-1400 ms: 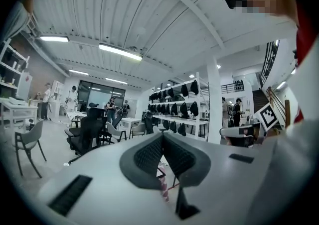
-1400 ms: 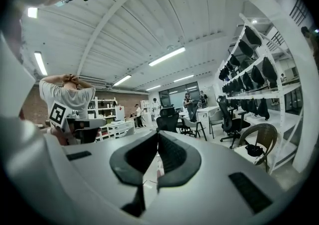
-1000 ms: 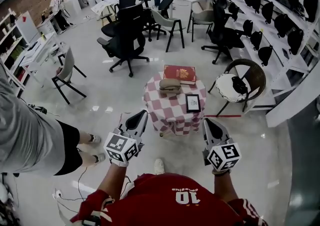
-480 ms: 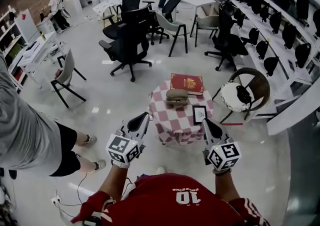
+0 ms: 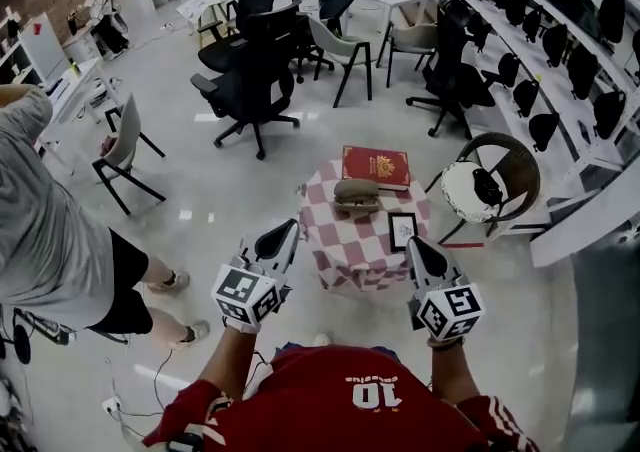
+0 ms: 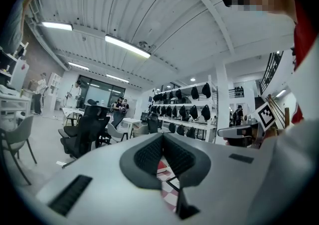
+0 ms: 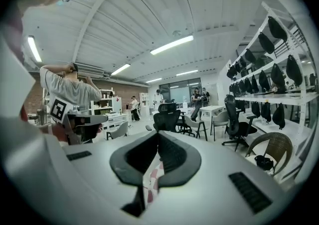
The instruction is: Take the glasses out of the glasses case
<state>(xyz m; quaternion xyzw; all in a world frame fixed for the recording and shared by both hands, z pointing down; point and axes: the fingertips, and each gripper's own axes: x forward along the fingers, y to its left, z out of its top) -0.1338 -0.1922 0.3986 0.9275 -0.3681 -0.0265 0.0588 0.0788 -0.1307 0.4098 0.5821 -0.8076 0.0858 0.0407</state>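
Note:
A tan glasses case point(image 5: 355, 194), closed, lies on a small round table with a red-and-white checked cloth point(image 5: 345, 240). It sits between a red book point(image 5: 375, 166) and a small black-framed picture point(image 5: 402, 231). My left gripper point(image 5: 287, 231) hovers off the table's near left edge, and my right gripper point(image 5: 415, 244) is at its near right edge. Both are well short of the case. In the left gripper view the jaws point(image 6: 162, 138) meet at the tips with nothing held. The right gripper point(image 7: 158, 137) is shut and empty in its own view too. No glasses are visible.
A person in a grey shirt point(image 5: 45, 230) stands close on my left. A wicker chair with a white cushion point(image 5: 487, 178) stands right of the table. Black office chairs point(image 5: 248, 80) stand beyond it, and shelves of black backpacks point(image 5: 560, 50) line the right wall.
The table has drifted slightly right and lower in the head view as the camera shifted. The person in grey has raised an arm. Both grippers stay shut in much the same place.

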